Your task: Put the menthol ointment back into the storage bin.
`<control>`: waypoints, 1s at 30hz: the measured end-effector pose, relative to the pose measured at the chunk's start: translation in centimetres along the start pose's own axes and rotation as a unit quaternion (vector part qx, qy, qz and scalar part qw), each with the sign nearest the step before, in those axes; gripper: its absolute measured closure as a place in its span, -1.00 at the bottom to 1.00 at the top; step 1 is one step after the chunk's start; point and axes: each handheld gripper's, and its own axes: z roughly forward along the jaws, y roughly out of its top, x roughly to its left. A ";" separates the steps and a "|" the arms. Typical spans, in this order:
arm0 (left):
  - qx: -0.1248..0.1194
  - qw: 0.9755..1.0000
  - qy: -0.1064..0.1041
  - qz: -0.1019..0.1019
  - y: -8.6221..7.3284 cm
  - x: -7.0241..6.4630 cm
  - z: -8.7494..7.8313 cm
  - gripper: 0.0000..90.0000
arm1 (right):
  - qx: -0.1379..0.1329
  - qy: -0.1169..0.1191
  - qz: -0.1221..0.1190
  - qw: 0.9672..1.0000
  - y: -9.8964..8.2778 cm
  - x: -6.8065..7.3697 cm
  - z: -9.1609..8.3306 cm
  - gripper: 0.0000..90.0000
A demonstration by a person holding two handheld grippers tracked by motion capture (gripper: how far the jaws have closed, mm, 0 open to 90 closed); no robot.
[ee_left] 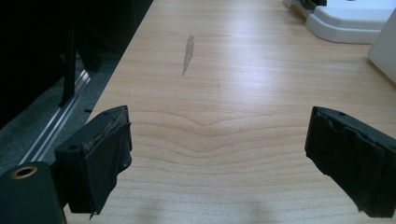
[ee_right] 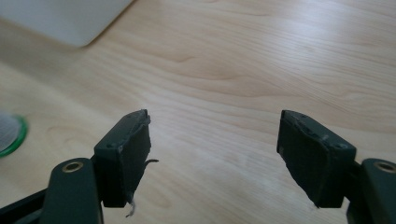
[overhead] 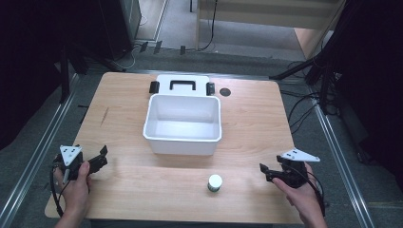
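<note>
A white open box [overhead: 183,124] stands in the middle of the wooden table [overhead: 247,123], its lid [overhead: 183,84] with a black handle lying flat behind it. A small round jar [overhead: 215,183] with a white top and green rim stands near the front edge; the jar's rim [ee_right: 9,133] appears at the left of the right gripper view. My left gripper [overhead: 101,159] rests at the table's front left, open, with bare wood between its jaws [ee_left: 217,154]. My right gripper [overhead: 264,172] is at the front right, open and empty [ee_right: 215,154], pointing left toward the jar.
A dark round hole [overhead: 225,92] sits in the table right of the lid. A grey scuff mark [ee_left: 188,53] lies on the wood ahead of the left gripper. Metal rails run along both sides of the table, with cables and stands on the floor around.
</note>
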 end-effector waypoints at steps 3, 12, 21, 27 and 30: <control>-0.001 1.000 0.000 -0.003 0.0 0.2 -0.1 -0.82 | 0.058 0.028 -0.067 0.996 2.2 1.6 -0.3 -0.47; -0.003 1.000 0.000 0.013 0.0 -0.1 -0.1 -0.82 | 0.143 0.046 -0.174 0.973 5.3 4.0 -0.5 -0.50; -0.009 1.000 -0.005 0.011 -0.1 0.0 -0.2 -0.82 | 0.214 0.101 -0.287 0.928 7.2 7.7 0.9 -0.44; -0.009 1.000 -0.006 0.008 -0.1 0.0 -0.2 -0.82 | 0.244 0.145 -0.348 0.893 7.3 10.1 1.6 -0.39; -0.009 1.000 -0.006 0.007 -0.1 0.0 -0.2 -0.82 | 0.258 0.151 -0.357 0.885 7.4 11.0 2.0 -0.35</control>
